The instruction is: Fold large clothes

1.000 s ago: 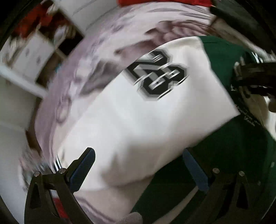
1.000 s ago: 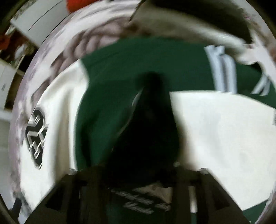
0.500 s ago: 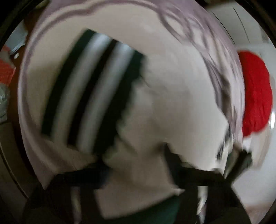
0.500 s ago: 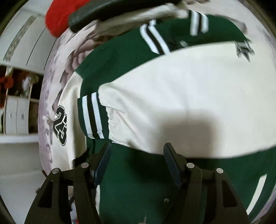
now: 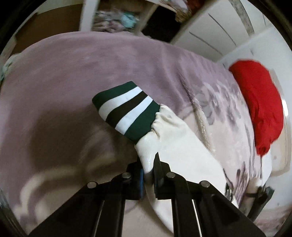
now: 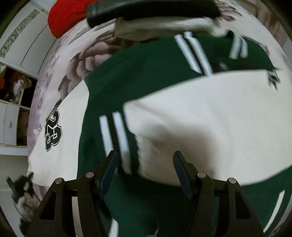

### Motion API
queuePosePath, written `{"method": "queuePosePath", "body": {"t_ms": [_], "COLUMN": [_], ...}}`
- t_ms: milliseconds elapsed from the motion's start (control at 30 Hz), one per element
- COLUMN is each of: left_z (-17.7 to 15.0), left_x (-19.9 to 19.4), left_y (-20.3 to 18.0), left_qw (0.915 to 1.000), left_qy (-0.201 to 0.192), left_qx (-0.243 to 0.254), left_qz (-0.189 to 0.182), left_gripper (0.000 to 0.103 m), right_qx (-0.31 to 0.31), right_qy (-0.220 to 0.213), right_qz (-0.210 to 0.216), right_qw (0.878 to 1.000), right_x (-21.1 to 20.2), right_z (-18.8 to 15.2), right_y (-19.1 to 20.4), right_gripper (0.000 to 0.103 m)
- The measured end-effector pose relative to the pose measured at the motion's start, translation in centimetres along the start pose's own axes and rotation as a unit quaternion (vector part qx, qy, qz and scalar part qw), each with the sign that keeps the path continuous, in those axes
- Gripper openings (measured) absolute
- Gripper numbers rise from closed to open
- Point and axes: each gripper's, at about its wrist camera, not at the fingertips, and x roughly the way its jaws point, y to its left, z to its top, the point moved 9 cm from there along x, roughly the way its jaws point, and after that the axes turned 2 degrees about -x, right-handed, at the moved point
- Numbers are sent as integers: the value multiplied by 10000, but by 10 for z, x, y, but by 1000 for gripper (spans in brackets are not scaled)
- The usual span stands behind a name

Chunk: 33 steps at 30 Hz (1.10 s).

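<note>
A green and cream varsity jacket (image 6: 142, 78) lies on a lilac flowered bedspread (image 5: 91, 69). In the left wrist view my left gripper (image 5: 148, 169) is shut on the cream sleeve (image 5: 175, 138) just behind its green, white and black striped cuff (image 5: 127, 109). In the right wrist view my right gripper (image 6: 145, 164) is open and empty above the folded cream sleeve (image 6: 209, 118) and its striped cuff (image 6: 116, 136). The other sleeve with the black number patch (image 6: 53, 131) stretches out to the left.
A red garment (image 5: 259, 105) lies at the bed's far side, also in the right wrist view (image 6: 67, 16). White cabinets (image 5: 219, 29) and open shelves (image 6: 11, 113) stand beyond the bed. A dark folded item (image 6: 151, 9) lies past the jacket's collar.
My left gripper swung to the sleeve's end and closed on it near the cuff. My right gripper opened, releasing the folded sleeve, and has drawn closer to it.
</note>
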Motion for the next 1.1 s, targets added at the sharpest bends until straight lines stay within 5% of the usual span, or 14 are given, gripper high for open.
{"method": "queuePosePath", "body": {"t_ms": [100,167,267,300,433,500,633,833,867,933,1100], "left_z": [-10,-23,-47,-53,-85,-103,-111,-72,-63,-46,-25], "left_x": [2,0,-23,-31,-40,-27,2,17,18,18,-15], "left_y": [4,4,19,22,21,16,2,-10,-12,-18,-68], "left_qw": [9997,9991,9961,9956,9949,9928,9903,9906,9906,9924,9961], "left_qy": [214,384,550,533,640,876,950,257,91,-184,-855], "left_qx": [34,-142,-569,-626,-637,-629,-825,-1190,-1205,-1125,185], "left_qz": [91,-72,-383,-441,-442,-528,-587,-626,-644,-467,-65], "left_gripper": [9,14,36,39,55,56,57,57,56,7,1], "right_qx": [-238,-471,-710,-779,-1018,-1100,-1062,-267,-208,-141,-256], "right_qy": [249,480,175,66,-416,-264,435,480,438,409,404], "right_qz": [-123,-785,-1378,-1431,-1207,-1120,-815,595,539,268,-1708], "right_qw": [9993,9946,9878,9866,9866,9872,9900,9967,9974,9987,9841], "right_x": [28,49,57,54,30,39,65,20,13,5,-8], "right_z": [6,3,9,10,17,16,11,-3,-7,-12,-22], "right_y": [34,39,50,54,85,94,90,57,45,25,-42], "right_gripper": [69,69,37,10,10,10,26,52,52,58,77]}}
